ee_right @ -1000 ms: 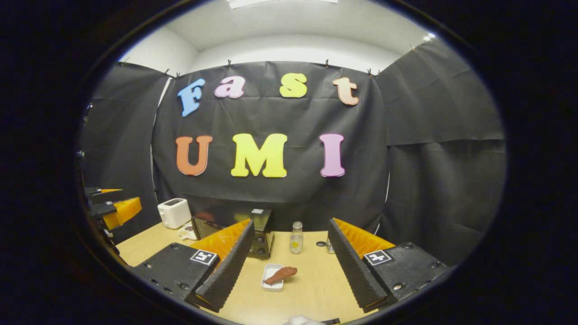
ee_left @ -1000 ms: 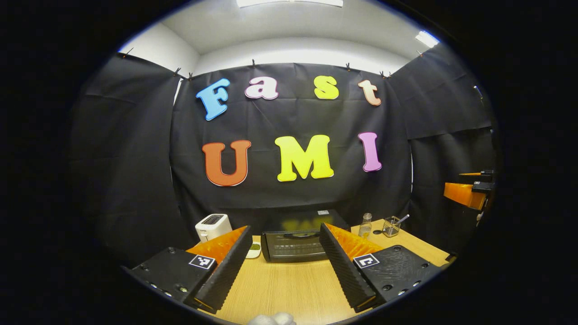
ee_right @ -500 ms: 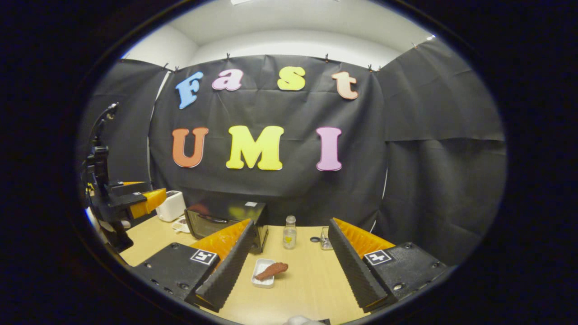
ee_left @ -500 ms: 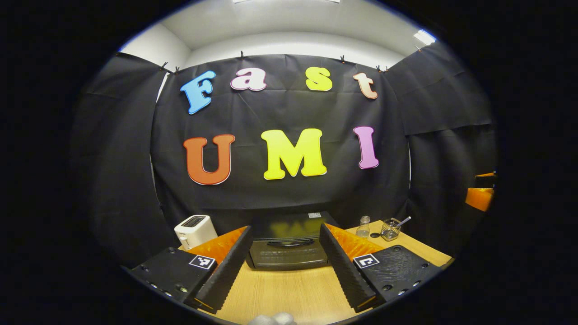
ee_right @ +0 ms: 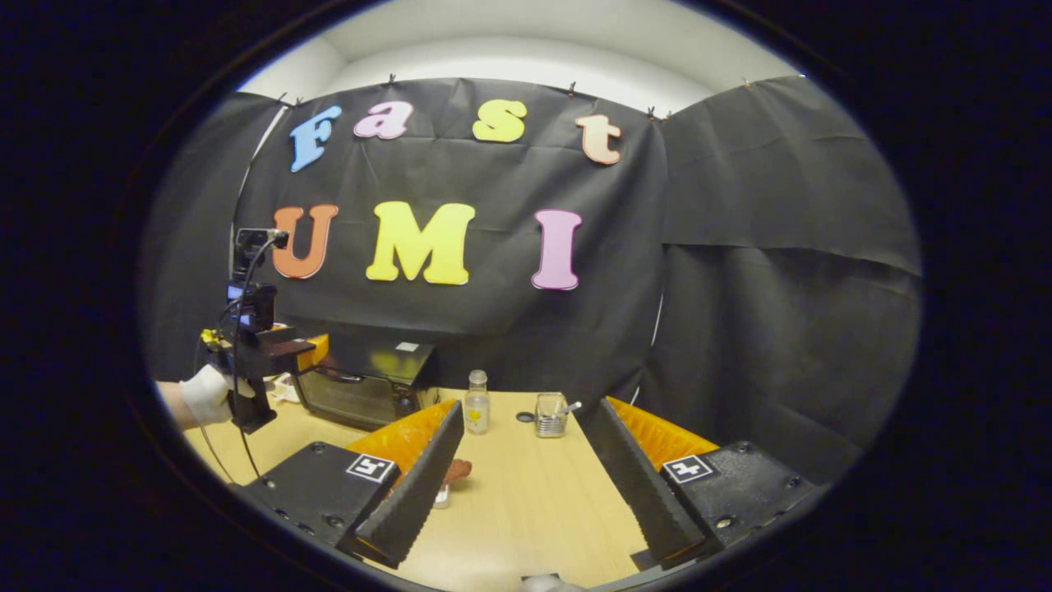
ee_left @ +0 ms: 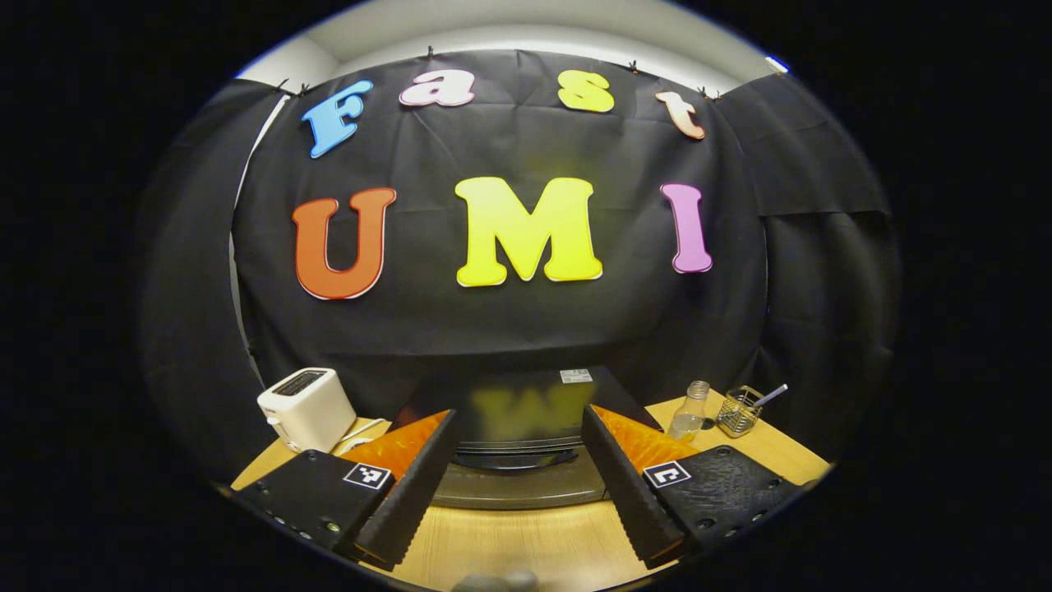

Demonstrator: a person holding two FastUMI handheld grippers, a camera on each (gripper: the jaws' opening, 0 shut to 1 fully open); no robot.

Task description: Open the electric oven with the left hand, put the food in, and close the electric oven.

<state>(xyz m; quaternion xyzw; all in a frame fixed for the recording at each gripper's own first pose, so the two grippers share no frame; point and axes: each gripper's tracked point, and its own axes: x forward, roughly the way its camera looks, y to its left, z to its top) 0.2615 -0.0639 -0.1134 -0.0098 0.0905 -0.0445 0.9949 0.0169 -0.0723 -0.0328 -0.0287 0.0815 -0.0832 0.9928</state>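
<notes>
The black electric oven (ee_left: 526, 403) stands with its door shut, right in front of my left gripper (ee_left: 519, 418). The door handle (ee_left: 514, 459) lies between the open fingers, which hold nothing. In the right gripper view the oven (ee_right: 362, 386) is at the left, and a gloved hand (ee_right: 205, 395) holds the left gripper (ee_right: 308, 352) at its upper front. The brown food (ee_right: 457, 470) lies on a small white dish (ee_right: 442, 496), partly hidden behind the left finger of my open, empty right gripper (ee_right: 526, 407).
A white toaster (ee_left: 308, 407) stands left of the oven. A clear bottle (ee_left: 689, 411) and a wire holder (ee_left: 738, 409) stand to its right on the wooden table (ee_right: 526, 493). Black cloth walls close off the back and sides.
My left gripper has moved in close to the oven, whose handle now sits between its fingers. The right gripper has moved forward, and the food has slipped partly behind its left finger.
</notes>
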